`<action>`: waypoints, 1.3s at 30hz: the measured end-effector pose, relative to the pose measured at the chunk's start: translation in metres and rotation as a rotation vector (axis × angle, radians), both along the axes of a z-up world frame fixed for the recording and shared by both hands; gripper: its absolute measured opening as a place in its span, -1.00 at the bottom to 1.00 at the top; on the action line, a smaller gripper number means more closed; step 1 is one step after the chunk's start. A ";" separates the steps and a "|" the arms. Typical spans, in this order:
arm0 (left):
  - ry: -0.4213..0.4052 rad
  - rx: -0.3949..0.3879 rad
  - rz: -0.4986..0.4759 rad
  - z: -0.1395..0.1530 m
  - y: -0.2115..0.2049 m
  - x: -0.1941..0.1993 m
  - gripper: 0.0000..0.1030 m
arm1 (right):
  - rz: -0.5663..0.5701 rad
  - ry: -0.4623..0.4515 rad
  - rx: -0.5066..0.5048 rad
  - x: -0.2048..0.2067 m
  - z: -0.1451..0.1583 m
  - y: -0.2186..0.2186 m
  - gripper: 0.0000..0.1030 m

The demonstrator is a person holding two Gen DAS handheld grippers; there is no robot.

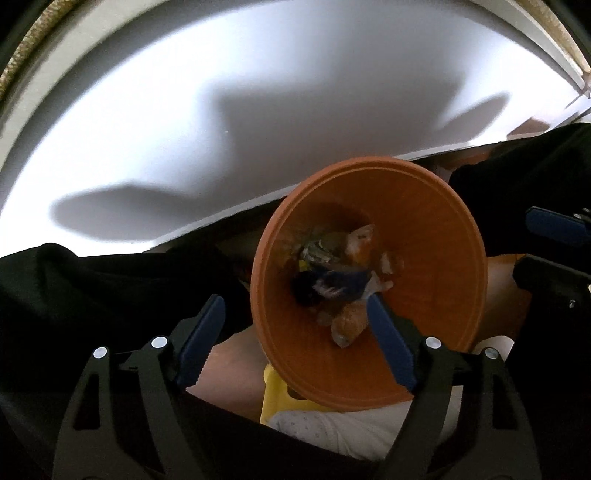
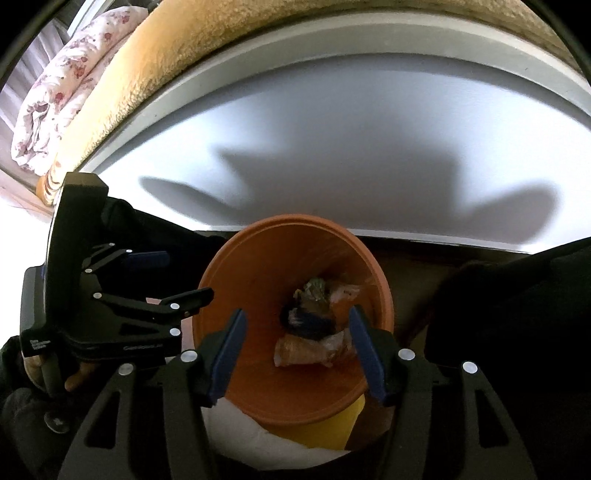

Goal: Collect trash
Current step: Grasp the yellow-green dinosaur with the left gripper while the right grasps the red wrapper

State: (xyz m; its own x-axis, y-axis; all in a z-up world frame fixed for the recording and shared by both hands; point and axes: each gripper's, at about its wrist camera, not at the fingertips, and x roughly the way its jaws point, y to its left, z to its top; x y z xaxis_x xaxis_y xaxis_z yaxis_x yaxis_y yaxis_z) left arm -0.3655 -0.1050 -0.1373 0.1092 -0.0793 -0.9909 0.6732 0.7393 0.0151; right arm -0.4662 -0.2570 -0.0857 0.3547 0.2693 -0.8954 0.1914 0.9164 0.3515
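Note:
An orange bin point(image 1: 436, 236) stands below the edge of a white table point(image 1: 221, 110), seen from above in both wrist views point(image 2: 258, 273). Several crumpled wrappers point(image 1: 332, 273) lie at its bottom, also in the right wrist view point(image 2: 314, 325). My left gripper point(image 1: 295, 306) hangs open and empty over the bin's left rim. It also shows in the right wrist view point(image 2: 177, 275). My right gripper point(image 2: 297, 321) is open and empty above the bin's mouth. One of its blue fingers point(image 1: 554, 225) shows at the right edge of the left wrist view.
A yellow object point(image 2: 332, 424) and white cloth point(image 1: 332, 432) lie under the bin. Dark-clothed legs point(image 1: 92, 295) flank the bin on both sides. Beyond the table is a bed with a tan blanket point(image 2: 258, 33) and a floral quilt point(image 2: 66, 74).

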 end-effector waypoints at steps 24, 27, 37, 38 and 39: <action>-0.191 -0.527 0.050 0.211 -0.116 0.082 0.73 | -0.137 -0.303 -0.081 -0.031 0.081 -0.056 0.33; -0.164 -0.527 0.121 0.212 -0.143 0.107 0.73 | -0.139 -0.324 -0.082 -0.032 0.084 -0.062 0.33; -0.047 -0.443 0.502 0.179 -0.202 0.184 0.73 | -0.180 -0.350 -0.036 -0.034 0.080 -0.091 0.34; -0.058 -0.422 0.523 0.176 -0.206 0.189 0.73 | -0.180 -0.349 -0.032 -0.034 0.078 -0.091 0.34; -0.064 -0.413 0.531 0.175 -0.209 0.192 0.73 | -0.180 -0.347 -0.026 -0.033 0.076 -0.093 0.34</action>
